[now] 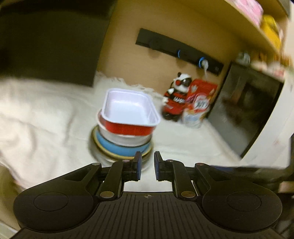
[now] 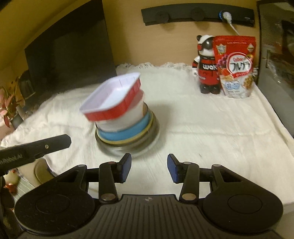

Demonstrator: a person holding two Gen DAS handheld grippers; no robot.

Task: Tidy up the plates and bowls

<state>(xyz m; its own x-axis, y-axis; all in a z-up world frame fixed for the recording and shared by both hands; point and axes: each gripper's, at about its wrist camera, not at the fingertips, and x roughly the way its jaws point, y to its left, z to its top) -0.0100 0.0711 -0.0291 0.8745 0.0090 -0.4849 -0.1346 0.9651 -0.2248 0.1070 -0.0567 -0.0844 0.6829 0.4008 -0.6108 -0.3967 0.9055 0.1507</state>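
A stack of dishes stands on the white cloth. On top is a red rectangular tray with a white inside (image 1: 128, 112) (image 2: 112, 97), tilted. Under it sit a white bowl (image 1: 125, 137) (image 2: 121, 119), a blue bowl (image 1: 117, 148) (image 2: 128, 133), a yellow-rimmed plate and a clear glass dish (image 2: 147, 139). My left gripper (image 1: 148, 162) is just in front of the stack, its jaws a narrow gap apart and empty. My right gripper (image 2: 149, 162) is open and empty, just in front of the stack. The left gripper's body shows at the left of the right wrist view (image 2: 36, 147).
A panda figurine (image 2: 206, 64) (image 1: 176, 97) and a red cereal bag (image 2: 237, 68) (image 1: 198, 104) stand at the back right. A black appliance (image 1: 244, 110) is on the right, a dark panel (image 2: 73, 55) at the back left. A black power strip (image 2: 198, 15) is on the wall.
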